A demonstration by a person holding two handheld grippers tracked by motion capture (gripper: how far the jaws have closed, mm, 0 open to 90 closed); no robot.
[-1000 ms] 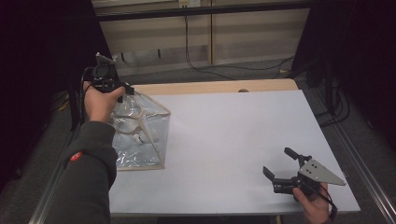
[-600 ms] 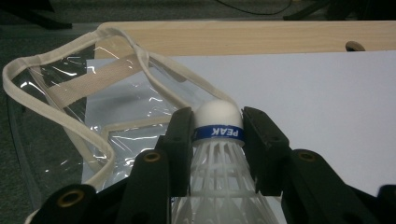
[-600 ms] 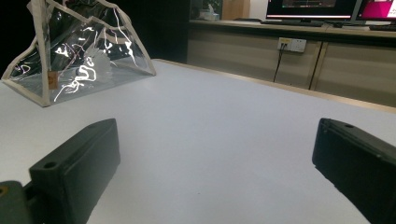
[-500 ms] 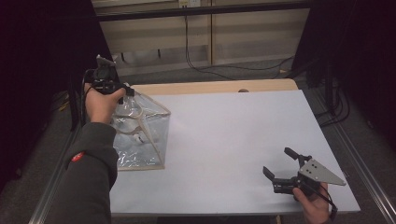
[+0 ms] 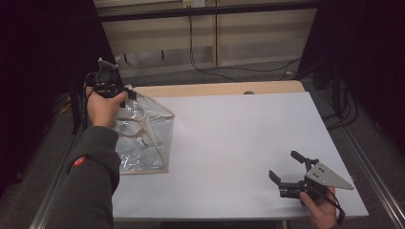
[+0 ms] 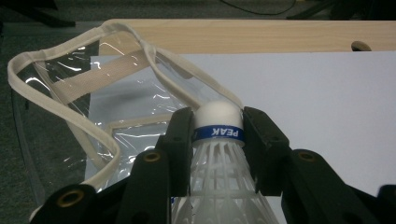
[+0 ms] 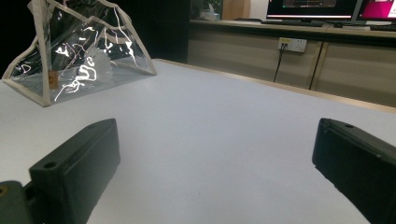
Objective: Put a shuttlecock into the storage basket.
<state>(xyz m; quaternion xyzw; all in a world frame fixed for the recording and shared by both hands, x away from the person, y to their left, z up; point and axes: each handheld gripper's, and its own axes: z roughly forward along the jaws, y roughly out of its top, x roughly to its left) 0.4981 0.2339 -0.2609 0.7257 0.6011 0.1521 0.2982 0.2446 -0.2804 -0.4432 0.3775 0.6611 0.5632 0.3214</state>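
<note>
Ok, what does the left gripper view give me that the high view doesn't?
Left gripper view alone: the left claw shut on a white shuttlecock, its blue band reading PEAK, by the bag's open mouth. High view alone: the right claw open, near the table's front right corner, and the person's sleeve. Both: the clear plastic bag with beige trim on the white tabletop.

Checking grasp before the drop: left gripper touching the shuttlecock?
Touching. Left gripper view: the left gripper has both jaws pressed against the shuttlecock at its blue band.
</note>
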